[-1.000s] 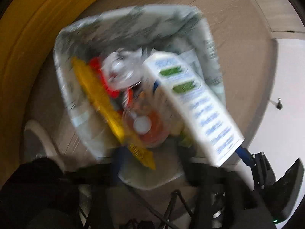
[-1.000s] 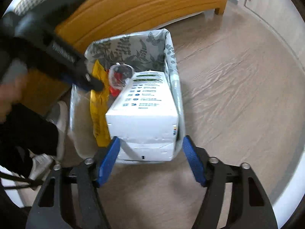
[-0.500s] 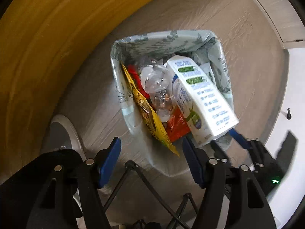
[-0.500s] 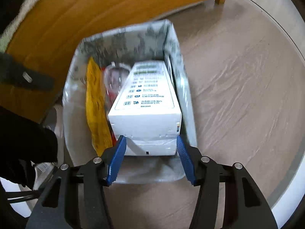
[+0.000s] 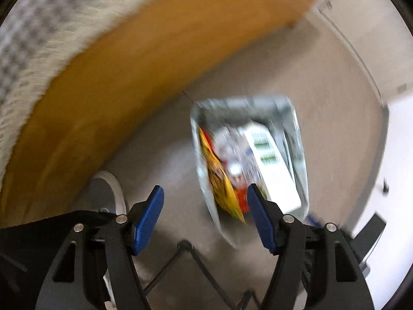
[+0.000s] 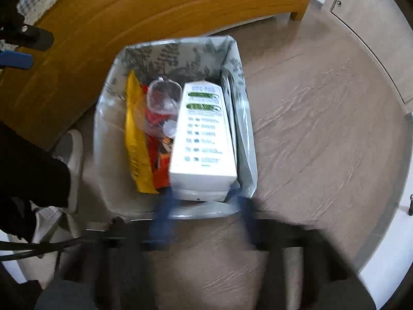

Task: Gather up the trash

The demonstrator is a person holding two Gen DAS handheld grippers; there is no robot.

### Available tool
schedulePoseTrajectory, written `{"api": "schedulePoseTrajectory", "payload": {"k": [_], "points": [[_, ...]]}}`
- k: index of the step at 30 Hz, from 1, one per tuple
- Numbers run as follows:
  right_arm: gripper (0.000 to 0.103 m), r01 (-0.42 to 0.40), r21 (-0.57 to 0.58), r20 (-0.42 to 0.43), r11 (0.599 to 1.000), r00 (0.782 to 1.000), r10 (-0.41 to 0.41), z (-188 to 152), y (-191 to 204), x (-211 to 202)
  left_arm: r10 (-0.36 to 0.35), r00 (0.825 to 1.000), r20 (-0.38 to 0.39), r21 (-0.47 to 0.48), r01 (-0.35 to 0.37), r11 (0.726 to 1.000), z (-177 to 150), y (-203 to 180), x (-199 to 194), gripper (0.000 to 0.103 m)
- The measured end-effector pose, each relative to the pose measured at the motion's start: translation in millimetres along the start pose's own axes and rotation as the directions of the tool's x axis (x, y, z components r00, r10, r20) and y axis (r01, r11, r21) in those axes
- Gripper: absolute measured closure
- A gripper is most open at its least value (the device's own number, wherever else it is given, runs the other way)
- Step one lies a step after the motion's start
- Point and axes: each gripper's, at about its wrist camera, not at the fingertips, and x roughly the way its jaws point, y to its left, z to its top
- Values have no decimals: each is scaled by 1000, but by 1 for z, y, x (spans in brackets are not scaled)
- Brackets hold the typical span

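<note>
1. The left wrist view looks straight down from high above the floor, the lined trash bin small below.
2. The right wrist view looks steeply down, nearer the same bin.
3. Both share the wooden bed frame.

Bed frame: orange wood, on the floor.
Blanket: checked, atop the bed frame.
Shoe: white, beside the bed frame.

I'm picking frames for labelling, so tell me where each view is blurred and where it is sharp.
Left wrist view: the left gripper is sharp and open, while the bin, its trash and the wooden bed frame are smeared. Right wrist view: the bin, the white carton and the floor read fairly clearly, but the closing right gripper is streaked.
</note>
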Motion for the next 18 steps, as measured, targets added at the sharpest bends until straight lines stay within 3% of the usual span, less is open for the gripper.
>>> {"api": "schedulePoseTrajectory", "payload": {"k": [3,6,8,14,15,16,18], "points": [[96,-58,47,-58,997,996,61,9,0,35,48,995,92,-30,-46,999,3,10,-21,39],[96,-27,51,-161,998,986,35,3,7,71,82,981,173,-20,-80,997,5,19,-42,39],[96,-15,63,-149,998,989,24,1,8,66,106,969,221,-29,-103,994,4,28,-53,39],[94,7,18,-108,1000,994,-6,11,21,33,23,970,242,-121,7,993,5,60,-79,39],[84,13,14,-100,1000,995,-12,16,21,29,23,970,244,-128,8,992,6,63,-83,39],[59,11,19,-79,1000,997,-9,21,24,17,44,967,253,-135,-9,991,8,67,-88,37],[40,-9,26,-28,1000,1000,10,27,22,-2,51,961,270,-121,-19,993,9,70,-95,37]]}}
